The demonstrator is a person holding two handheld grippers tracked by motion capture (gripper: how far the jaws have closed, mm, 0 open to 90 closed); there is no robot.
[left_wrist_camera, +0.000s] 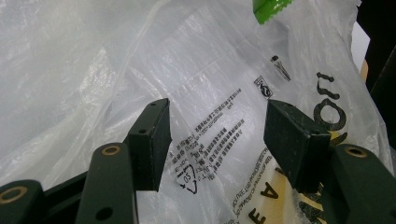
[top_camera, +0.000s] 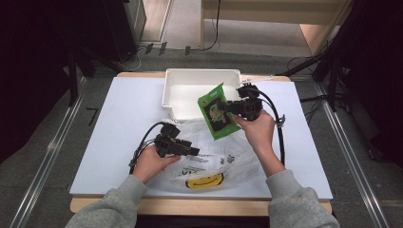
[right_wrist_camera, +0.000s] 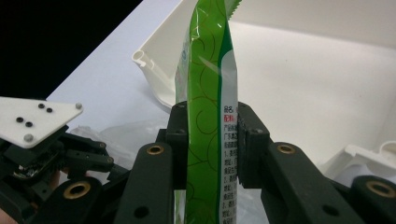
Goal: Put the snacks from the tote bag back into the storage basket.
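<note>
The left tool (top_camera: 192,151) rests low on the crinkled clear bag (top_camera: 216,142), jaws spread with only film between them. Open white desk (top_camera: 123,123) lies to its left. The right tool (top_camera: 227,106), hand level, clamps the glossy green packet (top_camera: 216,111) upright, just before the white bin's (top_camera: 173,85) near rim.

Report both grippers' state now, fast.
Left gripper: open, fingers apart over the plastic bag, gripping nothing.
Right gripper: closed on the green snack packet, held near the white bin.
</note>
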